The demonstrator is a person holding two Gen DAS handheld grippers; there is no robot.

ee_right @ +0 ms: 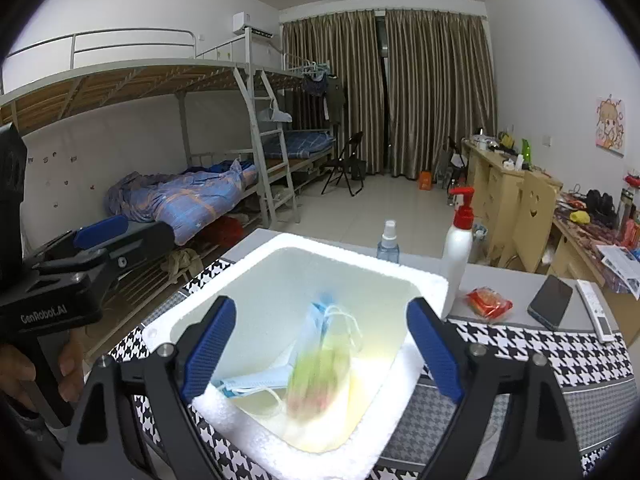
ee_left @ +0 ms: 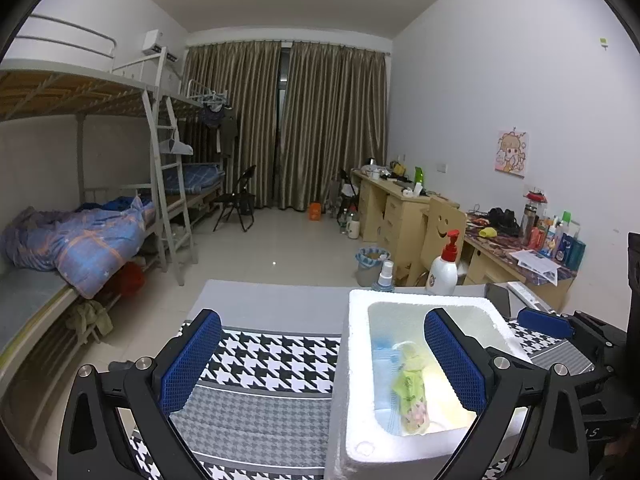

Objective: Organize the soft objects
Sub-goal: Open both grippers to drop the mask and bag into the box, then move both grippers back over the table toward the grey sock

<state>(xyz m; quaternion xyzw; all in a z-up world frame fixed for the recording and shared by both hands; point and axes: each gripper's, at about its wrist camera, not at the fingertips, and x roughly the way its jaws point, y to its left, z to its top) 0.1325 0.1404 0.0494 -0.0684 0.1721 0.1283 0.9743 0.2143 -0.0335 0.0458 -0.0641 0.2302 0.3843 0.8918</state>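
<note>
A white foam box (ee_left: 356, 360) (ee_right: 424, 280) stands on the houndstooth cloth. Inside it lie blue face masks (ee_right: 256, 380) (ee_left: 384, 360) and a green-yellow soft packet (ee_left: 412, 392), blurred in the right wrist view (ee_right: 316, 376). My left gripper (ee_left: 320, 356) is open and empty, its right finger over the box, its left finger over the cloth. My right gripper (ee_right: 320, 344) is open and empty, just above the box's near side. A red soft packet (ee_right: 489, 302) lies on the grey table beyond the box.
A red-pump white bottle (ee_right: 458, 248) (ee_left: 444, 268) and a small spray bottle (ee_right: 388, 244) (ee_left: 385, 276) stand behind the box. A phone (ee_right: 550, 300) and a white remote (ee_right: 596, 310) lie at the right. Bunk beds (ee_left: 80, 220) stand left, desks (ee_left: 400, 208) right.
</note>
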